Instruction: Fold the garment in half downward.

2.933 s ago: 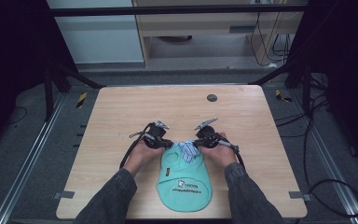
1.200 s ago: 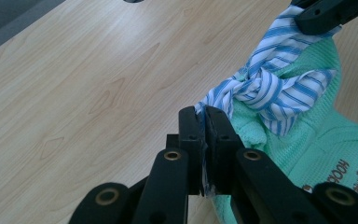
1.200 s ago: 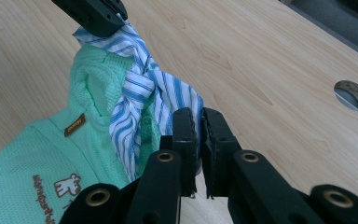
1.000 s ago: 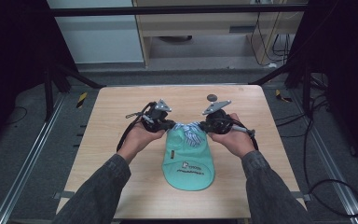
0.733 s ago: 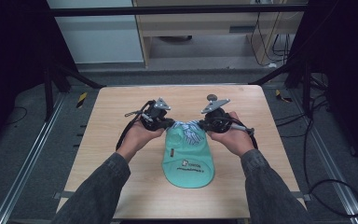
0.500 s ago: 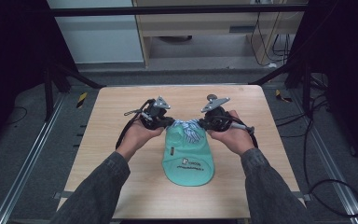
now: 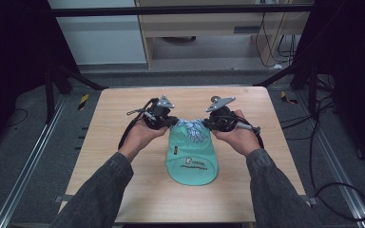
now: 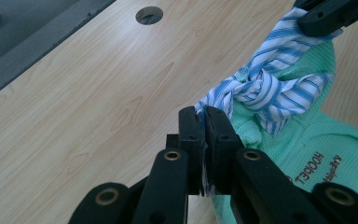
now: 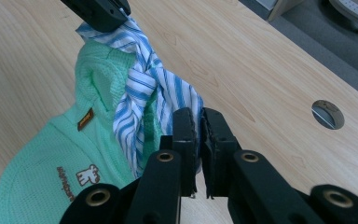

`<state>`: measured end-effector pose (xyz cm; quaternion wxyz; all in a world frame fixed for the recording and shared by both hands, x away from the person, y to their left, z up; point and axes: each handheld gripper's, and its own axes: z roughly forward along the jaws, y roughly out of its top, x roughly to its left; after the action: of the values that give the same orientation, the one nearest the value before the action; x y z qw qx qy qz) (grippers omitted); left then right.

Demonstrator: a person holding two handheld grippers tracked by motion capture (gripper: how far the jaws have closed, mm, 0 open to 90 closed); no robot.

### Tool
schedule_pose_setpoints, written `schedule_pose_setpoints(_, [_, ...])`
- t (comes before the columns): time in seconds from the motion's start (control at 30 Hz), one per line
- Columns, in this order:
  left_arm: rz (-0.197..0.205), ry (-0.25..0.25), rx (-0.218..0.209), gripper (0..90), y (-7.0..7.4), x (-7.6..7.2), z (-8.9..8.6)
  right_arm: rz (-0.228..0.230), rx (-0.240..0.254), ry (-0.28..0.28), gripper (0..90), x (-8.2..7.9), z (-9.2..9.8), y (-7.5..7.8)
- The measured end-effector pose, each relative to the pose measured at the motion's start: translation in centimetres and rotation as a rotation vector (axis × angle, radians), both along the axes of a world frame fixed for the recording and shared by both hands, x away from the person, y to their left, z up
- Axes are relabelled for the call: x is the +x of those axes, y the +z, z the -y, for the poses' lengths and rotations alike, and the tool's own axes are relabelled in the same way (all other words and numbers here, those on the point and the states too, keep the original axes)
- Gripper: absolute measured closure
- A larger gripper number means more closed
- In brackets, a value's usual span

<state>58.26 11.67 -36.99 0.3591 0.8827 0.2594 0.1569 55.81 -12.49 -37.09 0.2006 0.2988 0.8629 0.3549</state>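
Moved: since earlier, we carried the green garment (image 7: 192,159) away from the table's (image 7: 123,109) near edge, toward mid-table.
Claws: left claw (image 8: 205,122) and right claw (image 9: 198,122) both clamp its striped collar (image 8: 265,91).
Advice: we pull both ends evenly.

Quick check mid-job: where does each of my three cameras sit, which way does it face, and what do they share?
High view: above the person's side, facing forward and down on the light wooden table; forearms, left gripper, right gripper.
Left gripper view: on the left gripper, along its jaws shut on the blue-striped white cloth tie.
Right gripper view: on the right gripper, jaws shut on the tie.
Shared: the mint-green knit garment and tie; the gripper views each show the other gripper.
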Motion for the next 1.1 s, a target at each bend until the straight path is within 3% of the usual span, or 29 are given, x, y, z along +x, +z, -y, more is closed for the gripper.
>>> schedule_pose_setpoints(0.5, [0.026, 0.003, 0.005, 86.5, 1.1, 0.4, 0.2, 0.017, 0.002, -0.019, 84.8, 0.1, 0.0, 1.0])
schedule_pose_setpoints(0.57, [0.027, 0.009, -0.018, 86.4, 1.0, 0.3, 0.1, 0.016, 0.004, -0.02, 84.8, 0.1, 0.1, 0.9])
schedule_pose_setpoints(1.1, [0.027, 0.002, 0.002, 86.5, 1.0, 0.7, 0.6, 0.013, -0.003, -0.029, 84.8, 0.4, 0.3, 0.6])
